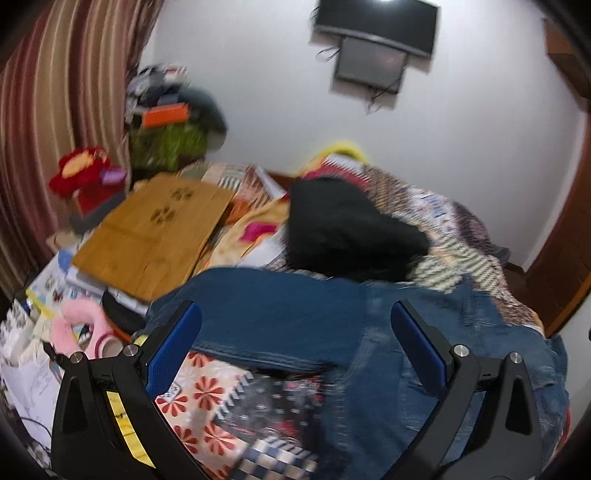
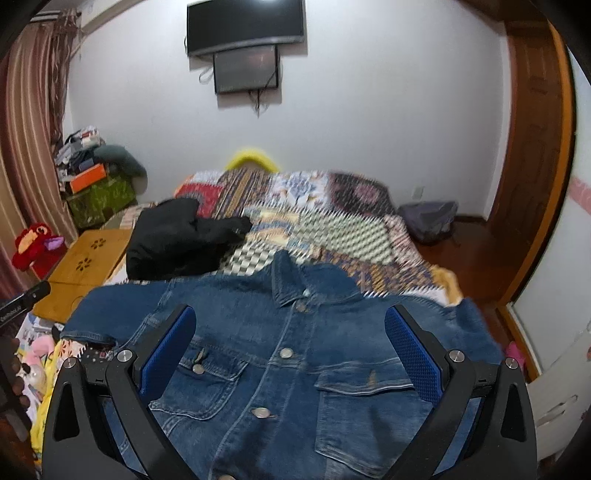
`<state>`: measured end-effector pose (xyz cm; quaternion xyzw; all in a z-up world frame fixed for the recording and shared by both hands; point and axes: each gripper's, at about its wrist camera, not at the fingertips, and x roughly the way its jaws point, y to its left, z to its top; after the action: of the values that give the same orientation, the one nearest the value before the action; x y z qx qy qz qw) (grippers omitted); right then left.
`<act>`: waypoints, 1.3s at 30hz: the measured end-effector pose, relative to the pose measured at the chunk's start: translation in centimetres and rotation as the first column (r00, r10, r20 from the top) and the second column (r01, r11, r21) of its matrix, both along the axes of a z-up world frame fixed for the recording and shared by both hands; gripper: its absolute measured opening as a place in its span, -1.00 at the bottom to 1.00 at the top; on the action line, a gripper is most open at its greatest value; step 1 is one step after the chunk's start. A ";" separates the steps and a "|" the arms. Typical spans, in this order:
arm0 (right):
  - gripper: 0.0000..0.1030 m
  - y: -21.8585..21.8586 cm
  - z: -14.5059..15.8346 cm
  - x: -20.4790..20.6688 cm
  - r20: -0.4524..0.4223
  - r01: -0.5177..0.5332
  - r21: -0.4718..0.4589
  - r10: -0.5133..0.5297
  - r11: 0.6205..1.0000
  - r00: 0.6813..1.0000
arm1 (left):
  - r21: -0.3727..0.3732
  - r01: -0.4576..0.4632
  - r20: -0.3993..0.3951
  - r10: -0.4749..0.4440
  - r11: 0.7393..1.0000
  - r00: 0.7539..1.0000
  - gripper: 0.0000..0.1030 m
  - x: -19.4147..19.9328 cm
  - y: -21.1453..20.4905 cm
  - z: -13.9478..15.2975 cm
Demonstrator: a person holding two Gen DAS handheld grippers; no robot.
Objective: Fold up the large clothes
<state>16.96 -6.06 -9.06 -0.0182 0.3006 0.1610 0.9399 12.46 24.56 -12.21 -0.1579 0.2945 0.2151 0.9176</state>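
A blue denim jacket (image 2: 291,362) lies front up on the bed, collar toward the far wall, buttons closed, one sleeve stretched out to the left. My right gripper (image 2: 290,314) is open above its chest, holding nothing. In the left wrist view the jacket (image 1: 295,317) shows as a sleeve and side panel. My left gripper (image 1: 295,314) is open above the sleeve, empty. A black garment (image 2: 177,236) lies bunched farther up the bed, and it also shows in the left wrist view (image 1: 343,229).
The bed has a patchwork quilt (image 2: 332,221). A wooden lap table (image 1: 155,229), papers, a spiral notebook (image 1: 266,406) and pink toys clutter the left side. A TV (image 2: 245,24) hangs on the far wall. A wooden door frame (image 2: 535,147) stands right.
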 end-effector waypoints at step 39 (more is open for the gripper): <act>0.97 1.5 -2.2 3.9 -0.108 0.009 -0.102 -0.020 0.995 0.994 | -0.280 -0.234 -0.197 0.183 0.931 0.963 -0.81 3.0 13.8 -10.2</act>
<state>20.89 -4.52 -11.30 -0.0548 0.3593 0.1395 0.9211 15.45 38.40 -22.40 -0.3074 0.3811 0.2768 0.8268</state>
